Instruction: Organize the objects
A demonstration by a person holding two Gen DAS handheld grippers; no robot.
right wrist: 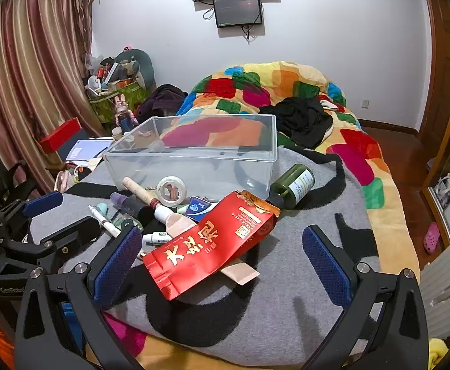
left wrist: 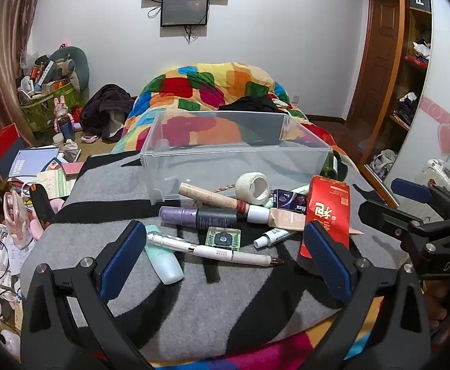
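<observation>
A clear plastic bin (left wrist: pixel 234 149) (right wrist: pixel 194 155) stands empty on a grey and black blanket (left wrist: pixel 212 305). In front of it lies a heap of small items: a white tape roll (left wrist: pixel 252 185) (right wrist: pixel 172 190), a beige tube (left wrist: pixel 209 197), a purple bottle (left wrist: pixel 178 215), a white pen (left wrist: pixel 218 250), a mint bottle (left wrist: pixel 163 262) and a red pouch (left wrist: pixel 327 212) (right wrist: pixel 212 240). A dark green bottle (right wrist: pixel 293 186) lies right of the bin. My left gripper (left wrist: pixel 225 262) (right wrist: pixel 58 217) hovers open before the pen. My right gripper (right wrist: pixel 222 263) (left wrist: pixel 401 200) is open over the red pouch's near end.
A patchwork quilt (right wrist: pixel 286 86) with black clothing (right wrist: pixel 302 120) covers the bed behind the bin. Papers and boxes (left wrist: pixel 33 166) litter the floor at the left, with curtains (right wrist: pixel 24 77) beyond. A wardrobe with shelves (left wrist: pixel 410 92) stands at the right.
</observation>
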